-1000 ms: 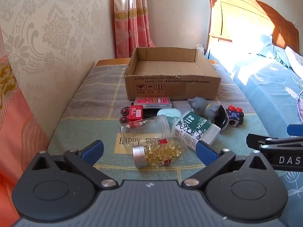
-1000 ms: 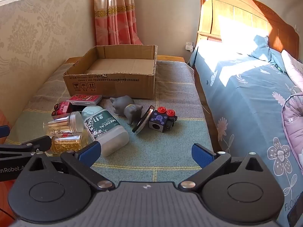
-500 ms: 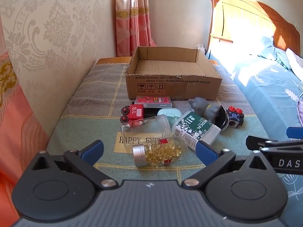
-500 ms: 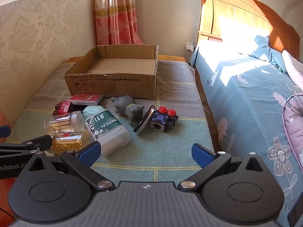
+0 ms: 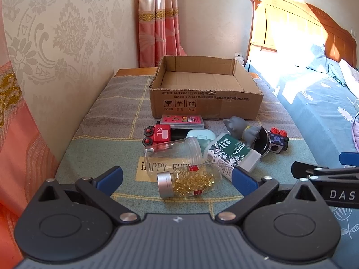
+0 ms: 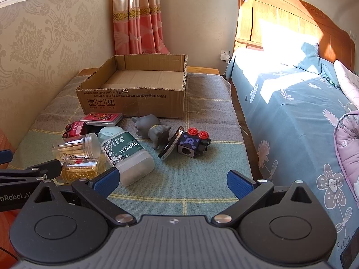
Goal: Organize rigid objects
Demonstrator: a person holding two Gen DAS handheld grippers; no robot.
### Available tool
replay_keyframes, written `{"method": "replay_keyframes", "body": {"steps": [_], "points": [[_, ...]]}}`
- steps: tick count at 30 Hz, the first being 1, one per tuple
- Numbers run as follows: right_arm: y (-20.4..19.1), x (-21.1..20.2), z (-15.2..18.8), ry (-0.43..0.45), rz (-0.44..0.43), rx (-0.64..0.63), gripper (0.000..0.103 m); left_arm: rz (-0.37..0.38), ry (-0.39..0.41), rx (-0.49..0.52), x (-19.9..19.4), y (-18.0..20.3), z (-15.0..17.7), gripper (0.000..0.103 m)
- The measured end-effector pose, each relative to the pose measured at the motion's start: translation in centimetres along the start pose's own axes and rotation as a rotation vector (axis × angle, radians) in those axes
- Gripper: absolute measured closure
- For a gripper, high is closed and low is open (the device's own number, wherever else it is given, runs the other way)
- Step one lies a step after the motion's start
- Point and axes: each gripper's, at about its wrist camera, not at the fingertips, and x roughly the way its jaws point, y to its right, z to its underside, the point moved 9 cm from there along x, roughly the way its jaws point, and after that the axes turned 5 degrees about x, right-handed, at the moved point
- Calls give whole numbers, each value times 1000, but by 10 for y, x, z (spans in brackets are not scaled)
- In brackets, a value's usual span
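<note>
An empty cardboard box stands at the back of the cloth-covered table; it also shows in the right wrist view. In front of it lie a capsule bottle, a clear jar, a green MEDICAL bottle, a red toy truck, a pink card box, a grey animal figure and a blue cube with red knobs. My left gripper is open just short of the capsule bottle. My right gripper is open and empty, near the MEDICAL bottle.
A wallpapered wall runs along the table's left side. A bed with a blue cover and a wooden headboard stands to the right. A round black disc leans on the cube. A mint case lies behind the jar.
Both grippers have crept slightly forward toward the objects. Nothing on the table has moved, and both grippers stay open.
</note>
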Motion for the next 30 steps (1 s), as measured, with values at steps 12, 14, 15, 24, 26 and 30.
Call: {"method": "replay_keyframes", "body": {"steps": [12,14,15,24,26,30], "points": [[-1,-1,-2,1,-4,-1,0,-6,-2,-6,-1,-1,-2,1],[-1,-1,-1,1,-3,1,0,-5,-4,-8,-1,-1,-2,1],[0,-1,-2,1,-3,1,0,-5,-4,-9,-1,-1,-2,1],[0,-2,-1,6,-1,3,0,-5,0,-11,-2,-1,-2,1],[0,-2,-1,6,-1,3,0,-4,-1,-11,-3,-1,-2,1],[0,-2,-1,7,-1,5,0,-4,0,-13,-3,0,-2,1]]}}
